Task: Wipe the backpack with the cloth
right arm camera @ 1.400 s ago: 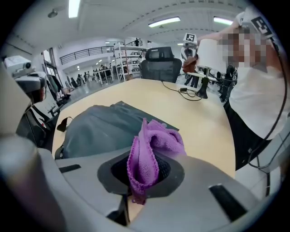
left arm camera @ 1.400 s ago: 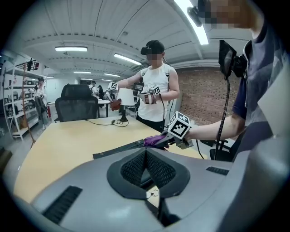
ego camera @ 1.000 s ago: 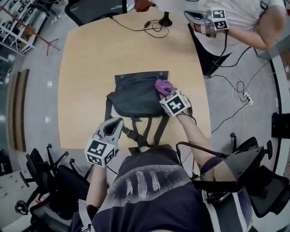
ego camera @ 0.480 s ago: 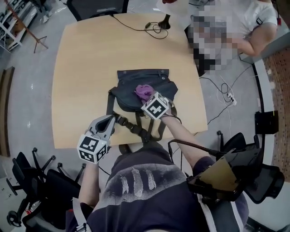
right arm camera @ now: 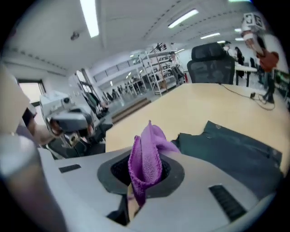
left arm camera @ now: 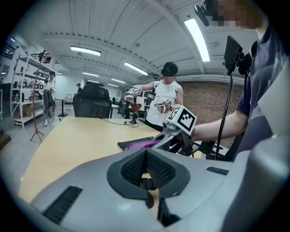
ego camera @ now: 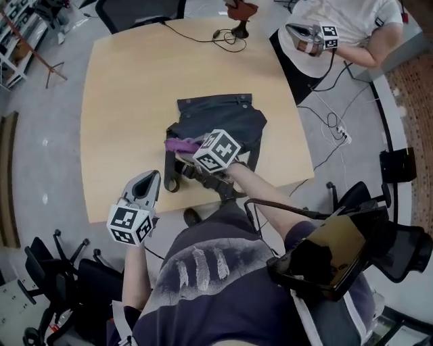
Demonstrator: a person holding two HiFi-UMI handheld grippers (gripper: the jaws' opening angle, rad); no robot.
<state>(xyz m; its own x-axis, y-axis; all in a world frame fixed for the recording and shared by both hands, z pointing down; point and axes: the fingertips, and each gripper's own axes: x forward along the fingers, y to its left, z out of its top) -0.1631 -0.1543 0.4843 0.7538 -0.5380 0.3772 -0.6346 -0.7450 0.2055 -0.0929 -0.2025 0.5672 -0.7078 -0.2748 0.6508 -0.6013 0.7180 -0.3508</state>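
A dark grey backpack [ego camera: 223, 121] lies flat on the tan table [ego camera: 128, 94], its straps [ego camera: 172, 181] trailing over the near edge. My right gripper [ego camera: 188, 149] is shut on a purple cloth [ego camera: 180, 144] and presses it on the backpack's left edge. In the right gripper view the cloth [right arm camera: 145, 158] stands bunched between the jaws, with the backpack [right arm camera: 235, 149] beyond. My left gripper [ego camera: 150, 178] hovers near the table's front edge, left of the straps, shut and holding nothing. The left gripper view shows its pads [left arm camera: 136, 167] meeting, with the cloth [left arm camera: 141, 145] ahead.
A second person sits at the far right with another gripper [ego camera: 308, 37]. A lamp base and cable [ego camera: 233, 32] lie at the table's far edge. Office chairs stand behind the table [ego camera: 135, 10] and to my lower left [ego camera: 61, 270].
My right gripper has swept the cloth leftward across the backpack, from its right side to its left edge. The left gripper has drawn back from the straps toward the near table edge.
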